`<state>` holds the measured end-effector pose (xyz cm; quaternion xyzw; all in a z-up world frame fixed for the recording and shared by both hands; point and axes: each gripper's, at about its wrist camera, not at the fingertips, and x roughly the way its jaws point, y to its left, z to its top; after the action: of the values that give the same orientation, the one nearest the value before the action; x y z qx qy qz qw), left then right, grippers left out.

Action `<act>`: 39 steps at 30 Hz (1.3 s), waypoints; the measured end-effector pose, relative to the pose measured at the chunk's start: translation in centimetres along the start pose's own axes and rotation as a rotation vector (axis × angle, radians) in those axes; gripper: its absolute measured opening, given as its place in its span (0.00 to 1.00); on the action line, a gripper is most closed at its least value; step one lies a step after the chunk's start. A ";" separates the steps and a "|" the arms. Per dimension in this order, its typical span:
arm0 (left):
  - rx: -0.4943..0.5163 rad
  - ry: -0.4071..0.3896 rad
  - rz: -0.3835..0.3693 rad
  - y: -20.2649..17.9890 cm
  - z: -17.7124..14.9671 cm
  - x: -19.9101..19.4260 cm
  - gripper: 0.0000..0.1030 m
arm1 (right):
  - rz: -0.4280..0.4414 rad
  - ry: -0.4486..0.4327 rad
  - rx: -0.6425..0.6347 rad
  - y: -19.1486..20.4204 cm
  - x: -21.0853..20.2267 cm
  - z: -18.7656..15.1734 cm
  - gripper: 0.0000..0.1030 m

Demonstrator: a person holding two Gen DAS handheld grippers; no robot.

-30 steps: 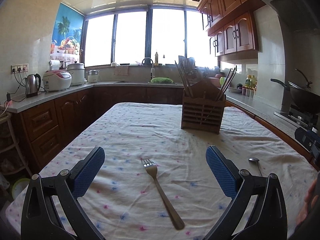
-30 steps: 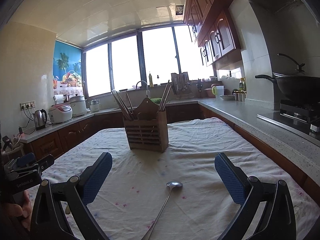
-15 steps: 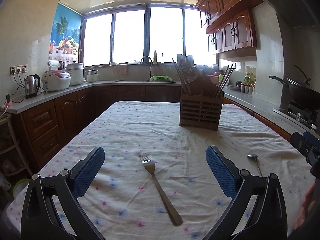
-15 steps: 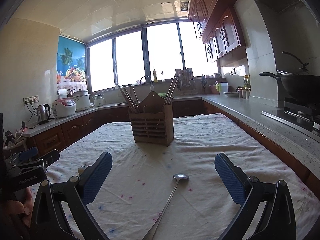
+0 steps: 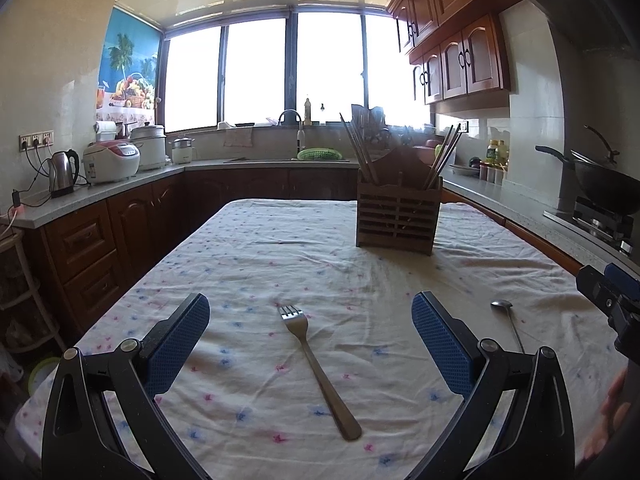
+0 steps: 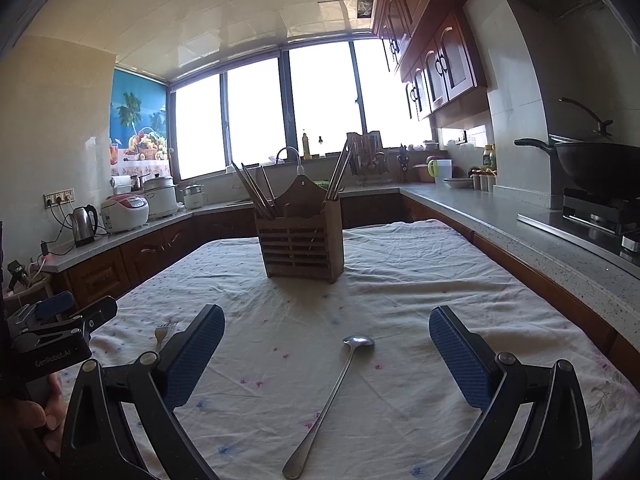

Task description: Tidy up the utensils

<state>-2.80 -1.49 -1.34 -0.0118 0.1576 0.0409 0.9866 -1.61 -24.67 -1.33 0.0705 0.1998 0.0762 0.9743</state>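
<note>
A steel fork (image 5: 316, 364) lies on the flowered tablecloth (image 5: 280, 264), tines pointing away, between the fingers of my open left gripper (image 5: 310, 316). A long steel spoon (image 6: 336, 392) lies between the fingers of my open right gripper (image 6: 326, 330), bowl pointing away. The spoon also shows in the left wrist view (image 5: 507, 320), and the fork's tines show in the right wrist view (image 6: 165, 330). A wooden utensil holder (image 5: 398, 216) with chopsticks stands farther back on the table; it also shows in the right wrist view (image 6: 300, 240). Both grippers are empty, above the cloth.
Counters run around the room, with a kettle (image 5: 63, 172) and rice cookers (image 5: 112, 162) on the left. A wok (image 5: 604, 188) sits on the stove at right. The sink (image 5: 292, 136) is under the window. The right gripper (image 5: 612, 300) shows at the left view's right edge.
Both grippers have tilted slightly downward and come a little closer to the table. The holder sits lower in both views. The fork and spoon have not moved.
</note>
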 end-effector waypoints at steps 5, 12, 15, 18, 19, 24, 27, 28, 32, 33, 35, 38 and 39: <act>0.004 -0.001 0.008 0.0 0.0 -0.1 1.00 | 0.001 -0.008 -0.001 0.0 -0.1 0.0 1.00; 0.010 0.006 0.013 0.0 -0.1 0.1 1.00 | -0.012 -0.012 -0.004 -0.2 -0.1 0.0 1.00; 0.019 0.008 0.018 -0.1 -0.2 0.1 1.00 | -0.017 -0.011 0.000 -0.3 0.0 0.0 1.00; 0.024 0.006 0.019 -0.2 -0.2 0.1 1.00 | -0.018 -0.011 0.000 -0.4 -0.1 0.0 1.00; 0.025 0.007 0.021 -0.2 -0.2 0.1 1.00 | -0.020 -0.011 -0.002 -0.3 -0.1 0.0 1.00; 0.026 0.009 0.019 -0.1 -0.2 0.1 1.00 | -0.024 -0.015 -0.009 -0.3 -0.2 -0.1 1.00; 0.027 0.003 0.019 -0.1 -0.2 0.0 1.00 | -0.027 -0.016 -0.009 -0.3 -0.2 -0.1 1.00; 0.029 0.002 0.018 -0.1 -0.1 0.0 1.00 | -0.028 -0.015 -0.009 -0.3 -0.2 0.0 1.00; 0.037 -0.001 0.015 -0.4 -0.2 -0.1 1.00 | -0.028 -0.013 -0.010 -0.3 -0.3 -0.1 1.00; 0.038 -0.001 0.013 -0.4 -0.2 -0.1 1.00 | -0.028 -0.014 -0.010 -0.3 -0.3 -0.1 1.00; 0.038 -0.002 0.012 -0.4 -0.2 -0.1 1.00 | -0.028 -0.014 -0.009 -0.3 -0.3 0.0 1.00; 0.036 -0.005 0.014 -0.4 -0.1 -0.2 1.00 | -0.028 -0.014 -0.010 -0.3 -0.3 0.0 1.00; 0.034 -0.006 0.014 -0.4 -0.1 -0.2 1.00 | -0.027 -0.013 -0.009 -0.3 -0.3 0.0 1.00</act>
<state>-2.99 -1.88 -1.39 0.0060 0.1553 0.0453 0.9868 -1.90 -24.99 -1.30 0.0637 0.1938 0.0634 0.9769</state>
